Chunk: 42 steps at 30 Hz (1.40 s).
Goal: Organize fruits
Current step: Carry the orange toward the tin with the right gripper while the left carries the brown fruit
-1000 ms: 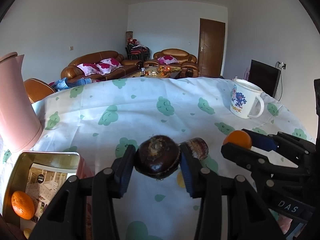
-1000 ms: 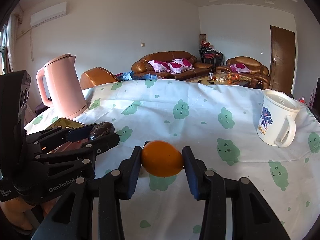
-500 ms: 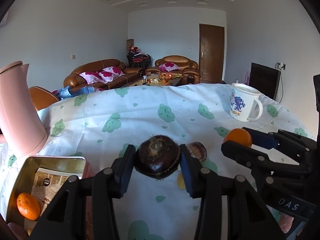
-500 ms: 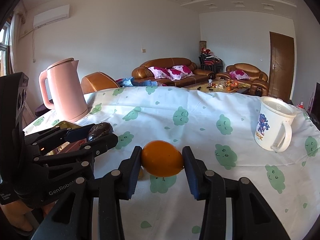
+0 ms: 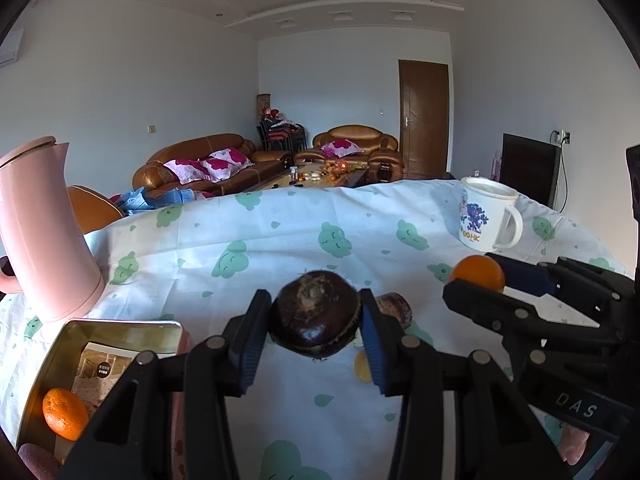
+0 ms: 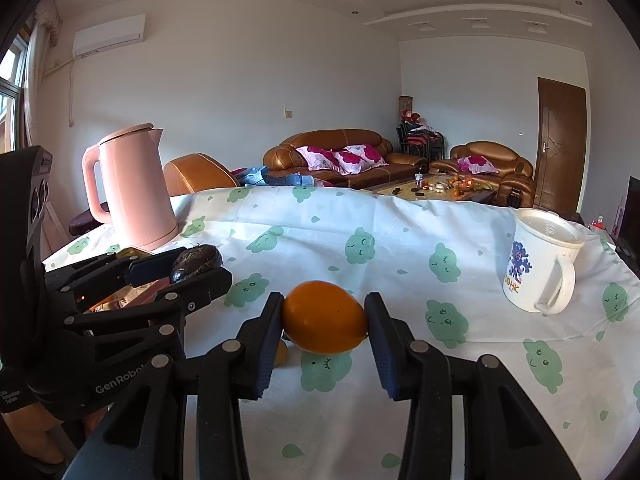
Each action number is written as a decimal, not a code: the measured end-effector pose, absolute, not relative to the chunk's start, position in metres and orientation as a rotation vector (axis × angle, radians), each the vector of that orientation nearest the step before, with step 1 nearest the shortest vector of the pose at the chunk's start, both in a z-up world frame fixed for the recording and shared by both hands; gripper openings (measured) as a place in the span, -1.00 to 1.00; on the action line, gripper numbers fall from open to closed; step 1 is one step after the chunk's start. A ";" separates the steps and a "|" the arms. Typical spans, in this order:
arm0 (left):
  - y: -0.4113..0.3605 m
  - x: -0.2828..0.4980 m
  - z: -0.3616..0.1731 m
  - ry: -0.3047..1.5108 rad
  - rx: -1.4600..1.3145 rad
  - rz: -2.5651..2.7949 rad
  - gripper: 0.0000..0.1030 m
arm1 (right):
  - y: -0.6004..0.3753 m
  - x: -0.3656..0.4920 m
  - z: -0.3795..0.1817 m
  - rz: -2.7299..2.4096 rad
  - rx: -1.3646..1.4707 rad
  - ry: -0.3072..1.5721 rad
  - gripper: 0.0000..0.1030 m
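my left tongs (image 5: 314,320) are clenched on a dark brown round fruit (image 5: 315,317), pads pressing it from both sides, held clear above the tabletop (image 5: 280,240). my right tongs (image 6: 325,320) are clenched on an orange fruit (image 6: 324,317), also lifted off the cloth. the two tongs sit side by side, near each other; in the left view the right pair shows at the right edge with its orange fruit (image 5: 477,273), and in the right view the left pair shows at the left edge with its dark fruit (image 6: 196,261).

just behind the dark fruit, on the cloth, lies a second brown piece (image 5: 397,309). a small yellow piece (image 5: 362,366) lies on the cloth below the tongs. at lower left, an open metal tin (image 5: 120,326) holds a tangerine (image 5: 65,407) in its near corner.

farther out: pink kettle (image 5: 44,232) stands behind the tin at the left, white printed mug (image 5: 484,216) at the right, well apart from the tin. cloth is white with green cloud print. beyond the tabletop, brown leather sofas (image 6: 340,152) with pink cushions.
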<state>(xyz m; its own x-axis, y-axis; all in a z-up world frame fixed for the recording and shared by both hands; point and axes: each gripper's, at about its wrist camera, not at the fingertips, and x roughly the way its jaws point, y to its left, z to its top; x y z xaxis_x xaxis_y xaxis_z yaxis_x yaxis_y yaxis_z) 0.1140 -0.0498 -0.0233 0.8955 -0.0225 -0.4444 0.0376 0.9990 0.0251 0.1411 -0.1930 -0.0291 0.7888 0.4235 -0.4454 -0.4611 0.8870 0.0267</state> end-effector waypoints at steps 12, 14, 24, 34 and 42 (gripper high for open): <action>-0.051 0.106 -0.021 0.420 0.049 -0.020 -0.11 | -0.195 0.130 -0.026 0.471 -0.091 0.410 -0.15; -0.052 0.104 -0.021 0.411 0.053 -0.018 -0.11 | -0.195 0.128 -0.025 0.470 -0.096 0.399 -0.15; -0.057 0.095 -0.018 0.374 0.083 -0.006 -0.11 | -0.195 0.119 -0.022 0.469 -0.106 0.351 -0.15; -0.056 0.087 -0.016 0.353 0.086 -0.004 -0.11 | -0.194 0.109 -0.020 0.472 -0.117 0.306 -0.15; -0.056 0.083 -0.015 0.350 0.090 -0.007 -0.11 | -0.192 0.103 -0.020 0.477 -0.126 0.296 -0.15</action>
